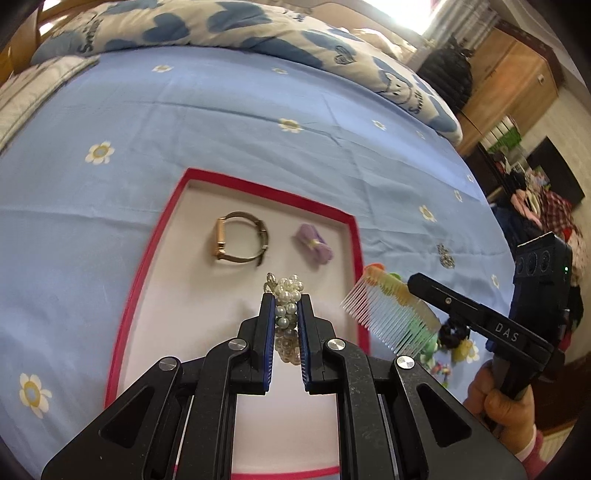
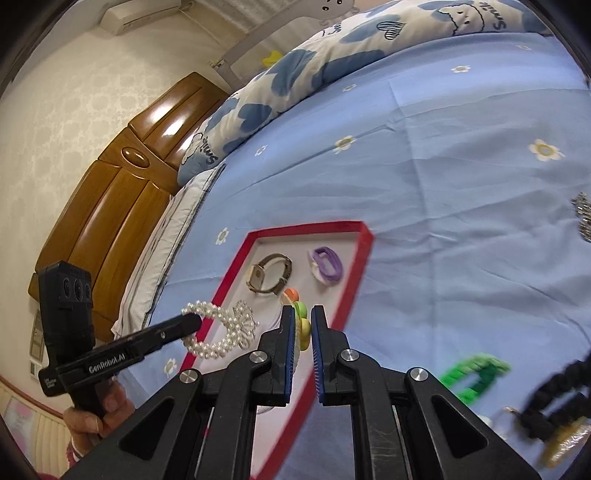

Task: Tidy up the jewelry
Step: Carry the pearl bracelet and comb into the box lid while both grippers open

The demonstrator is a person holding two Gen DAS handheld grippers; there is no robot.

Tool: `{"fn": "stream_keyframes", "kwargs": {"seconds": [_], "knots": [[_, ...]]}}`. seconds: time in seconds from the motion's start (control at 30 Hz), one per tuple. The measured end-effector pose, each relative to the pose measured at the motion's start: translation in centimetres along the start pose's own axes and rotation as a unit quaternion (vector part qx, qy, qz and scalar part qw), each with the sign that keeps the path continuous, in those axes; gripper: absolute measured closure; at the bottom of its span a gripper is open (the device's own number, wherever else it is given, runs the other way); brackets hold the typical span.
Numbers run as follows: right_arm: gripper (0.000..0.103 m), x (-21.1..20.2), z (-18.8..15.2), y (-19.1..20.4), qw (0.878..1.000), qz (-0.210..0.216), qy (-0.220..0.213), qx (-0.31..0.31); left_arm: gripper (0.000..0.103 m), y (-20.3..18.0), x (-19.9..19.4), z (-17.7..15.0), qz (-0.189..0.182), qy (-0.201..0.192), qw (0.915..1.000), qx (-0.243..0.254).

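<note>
A red-rimmed tray (image 1: 147, 254) with a white floor lies on the blue bedsheet. In it are a gold watch (image 1: 238, 240) and a purple hair clip (image 1: 314, 243). My left gripper (image 1: 286, 297) is shut on a pearl bracelet (image 1: 288, 291), held just above the tray floor; it also shows in the right wrist view (image 2: 218, 332). My right gripper (image 2: 303, 314) is shut on a clear hair comb with coloured flowers (image 2: 301, 323), over the tray's right rim (image 2: 354, 284). The comb shows in the left wrist view (image 1: 388, 314).
Loose pieces lie on the sheet right of the tray: a green clip (image 2: 472, 376), a black scrunchie (image 2: 554, 391), a silver sparkly piece (image 2: 583, 218) and small bits (image 1: 447, 350). A quilt (image 1: 221, 29) lies at the far side. A wooden headboard (image 2: 122, 184) stands left.
</note>
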State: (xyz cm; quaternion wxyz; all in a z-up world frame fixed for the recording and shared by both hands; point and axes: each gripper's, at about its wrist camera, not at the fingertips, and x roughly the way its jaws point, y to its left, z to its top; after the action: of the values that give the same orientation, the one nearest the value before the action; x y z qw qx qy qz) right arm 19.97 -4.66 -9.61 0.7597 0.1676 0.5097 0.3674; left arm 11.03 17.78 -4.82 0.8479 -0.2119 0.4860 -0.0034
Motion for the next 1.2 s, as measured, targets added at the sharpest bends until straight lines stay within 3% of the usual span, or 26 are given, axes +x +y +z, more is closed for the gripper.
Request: {"fn": "stream_keyframes", "kwargs": {"seconds": [0.47,0.87,1.2], "knots": [[0.098,6.6,0.0,1.5,0.999,-0.012,0.022,-0.025,0.093,3.5,1.9,0.7,-0.006,0.004,0.9991,-0.042],[0.1,8.0,0.4,1.1,0.998,-0.04,0.022,-0.03,0.093,5.7,4.6,0.9,0.056,0.017,0.9969,-0.053],[0.101,8.9,0.4,1.2,0.997,-0.057,0.03,-0.039,0.093,6.7,5.9,0.6,0.077,0.033,0.9944,-0.064]]}}
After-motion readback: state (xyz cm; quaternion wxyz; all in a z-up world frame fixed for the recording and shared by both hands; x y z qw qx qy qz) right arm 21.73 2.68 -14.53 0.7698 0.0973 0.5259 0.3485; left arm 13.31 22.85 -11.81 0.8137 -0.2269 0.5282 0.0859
